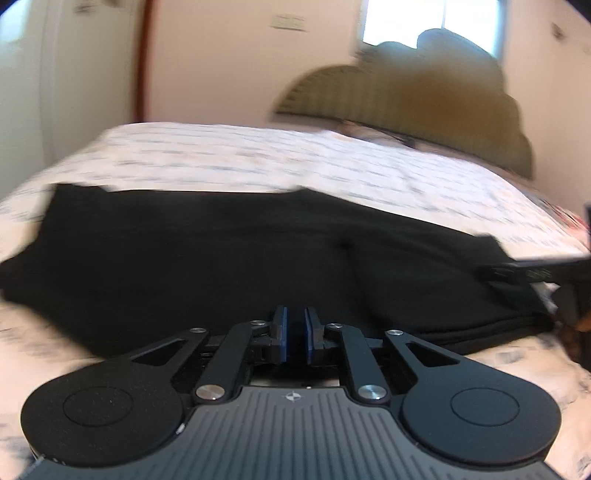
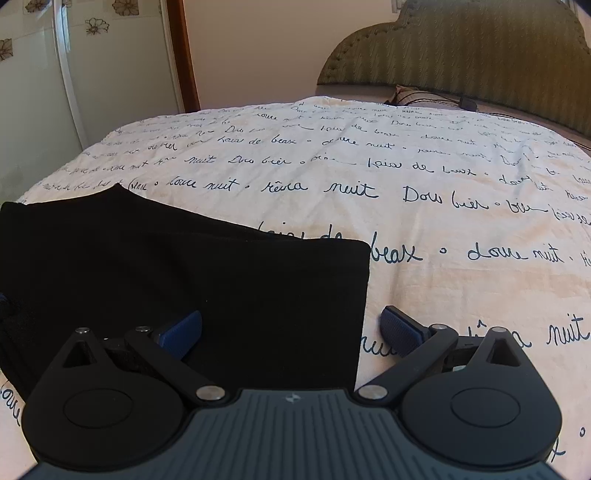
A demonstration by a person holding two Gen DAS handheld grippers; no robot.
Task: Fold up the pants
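Black pants (image 2: 184, 280) lie folded flat; left gripper (image 1: 294, 334) nearly closed and empty, right gripper (image 2: 291, 332) spread.

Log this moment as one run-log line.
task: fold pants | pants: black, flat on bedspread | left tool: nearly shut, empty | right tool: wide open, straddling pants' end edge

A white bedspread (image 2: 443, 221) with dark cursive script covers the bed — behind it an olive padded headboard (image 2: 461, 44), a bright window (image 1: 432, 22), a flower-patterned wardrobe (image 2: 92, 55).
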